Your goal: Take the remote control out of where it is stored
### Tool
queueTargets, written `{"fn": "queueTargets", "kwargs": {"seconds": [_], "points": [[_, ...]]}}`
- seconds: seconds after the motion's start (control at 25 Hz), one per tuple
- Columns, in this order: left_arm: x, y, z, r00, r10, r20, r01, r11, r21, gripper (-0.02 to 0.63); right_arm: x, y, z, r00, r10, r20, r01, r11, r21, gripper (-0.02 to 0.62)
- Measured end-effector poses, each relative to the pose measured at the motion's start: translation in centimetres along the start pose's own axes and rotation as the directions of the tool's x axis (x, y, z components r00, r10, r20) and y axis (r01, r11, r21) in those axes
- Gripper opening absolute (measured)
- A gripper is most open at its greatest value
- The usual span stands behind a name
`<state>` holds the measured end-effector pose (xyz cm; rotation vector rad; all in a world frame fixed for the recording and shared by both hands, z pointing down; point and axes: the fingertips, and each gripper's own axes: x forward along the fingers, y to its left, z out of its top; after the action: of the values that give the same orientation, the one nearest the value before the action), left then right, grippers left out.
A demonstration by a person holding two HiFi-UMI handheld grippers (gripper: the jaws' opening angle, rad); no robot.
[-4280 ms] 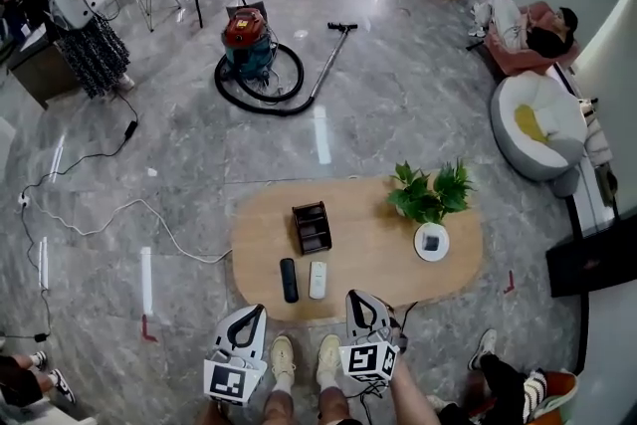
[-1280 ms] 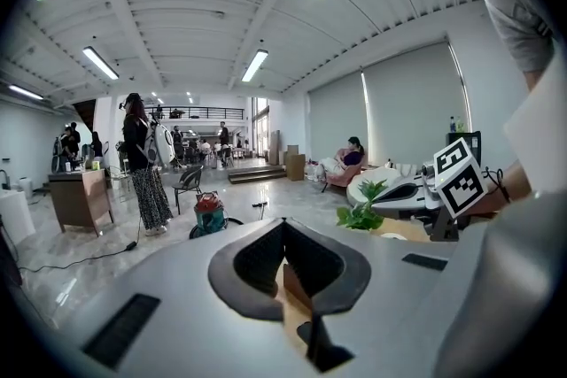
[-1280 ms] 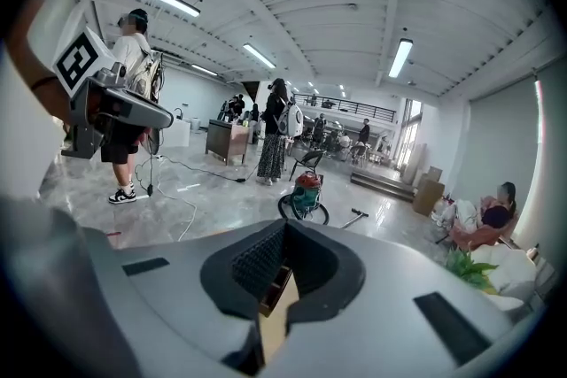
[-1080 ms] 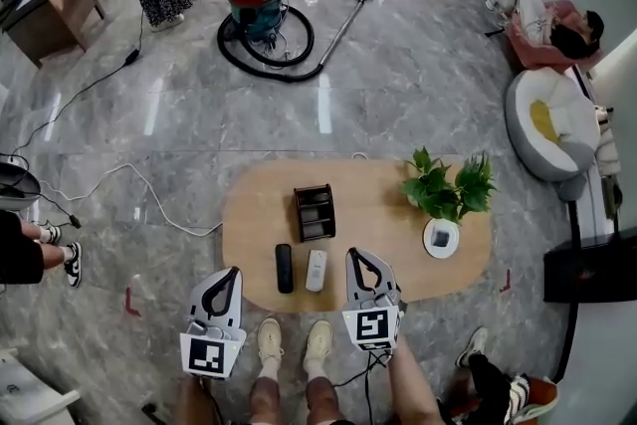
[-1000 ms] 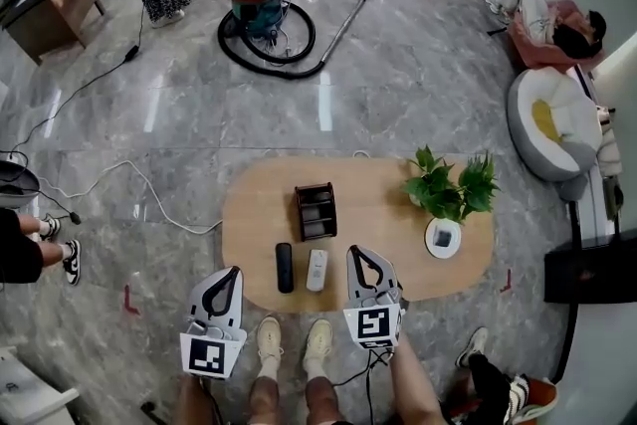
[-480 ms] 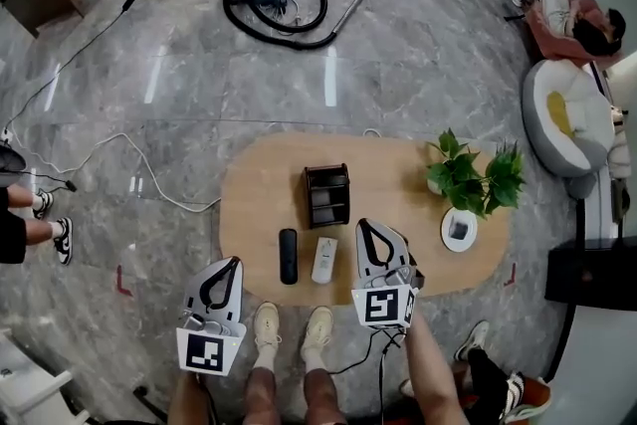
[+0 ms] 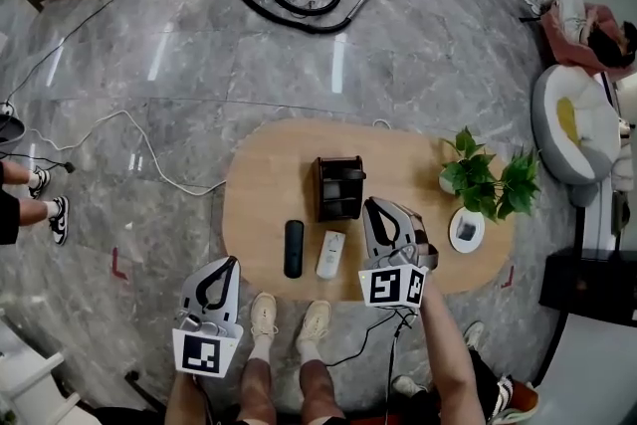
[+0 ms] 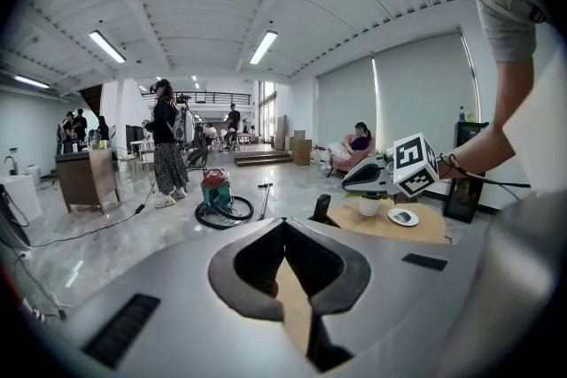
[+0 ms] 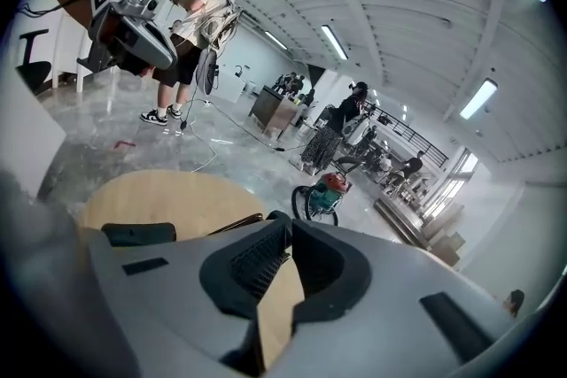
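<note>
We hold both tools with jaws together, gripping nothing. Our right gripper (image 7: 376, 205) hovers just beside the dark holder (image 7: 339, 189); our left gripper (image 7: 228, 264) hangs at the table's (image 7: 261, 176) near edge. A black remote (image 7: 294, 248) and a white remote (image 7: 330, 255) lie on the table before the holder.

Both my tools, the left tool (image 7: 230, 262) and the right tool (image 7: 374, 203), wear smooth matt grey plastic shells, and the right one has ribbed dark pads inside its jaws. The tabletop (image 7: 261, 206) beneath the right tool looks like pale wood, smooth and matt. Beside that tool lie a white remote (image 7: 330, 254) and a black remote (image 7: 294, 248), both smooth plastic. The holder (image 7: 339, 188) near its tip is dark, whether wood or plastic I can't tell. The floor (image 7: 149, 95) is polished grey stone, glossy.
</note>
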<state>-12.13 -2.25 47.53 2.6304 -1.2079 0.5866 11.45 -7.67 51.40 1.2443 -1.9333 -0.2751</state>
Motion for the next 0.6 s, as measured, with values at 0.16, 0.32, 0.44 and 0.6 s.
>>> {"fn": "queueTargets", "kwargs": {"seconds": [0.16,0.32,0.44,0.6], "points": [[-0.3,0.1,0.0,1.0,0.005,0.001,-0.005,1.0,-0.011,0.005,1.3,-0.2,0.1,0.999,0.037,-0.015,-0.037,0.998,-0.045,0.017],[-0.5,-0.2,-0.3,1.0,0.006,-0.003,-0.006,0.999,-0.035,0.005,2.3,0.0,0.1,0.996,0.088,-0.018,-0.089,0.993,-0.08,0.081],[-0.7,0.1,-0.5,1.0,0.02,-0.008,-0.021,0.998,-0.06,0.005,3.1,0.1,0.2,0.992,0.127,-0.025,-0.129,0.987,-0.099,0.108],[-0.9,0.1,-0.7,0.999,0.032,-0.011,-0.033,0.997,-0.064,0.005,4.2,0.2,0.2,0.983,0.18,-0.027,-0.182,0.977,-0.108,0.134]]}}
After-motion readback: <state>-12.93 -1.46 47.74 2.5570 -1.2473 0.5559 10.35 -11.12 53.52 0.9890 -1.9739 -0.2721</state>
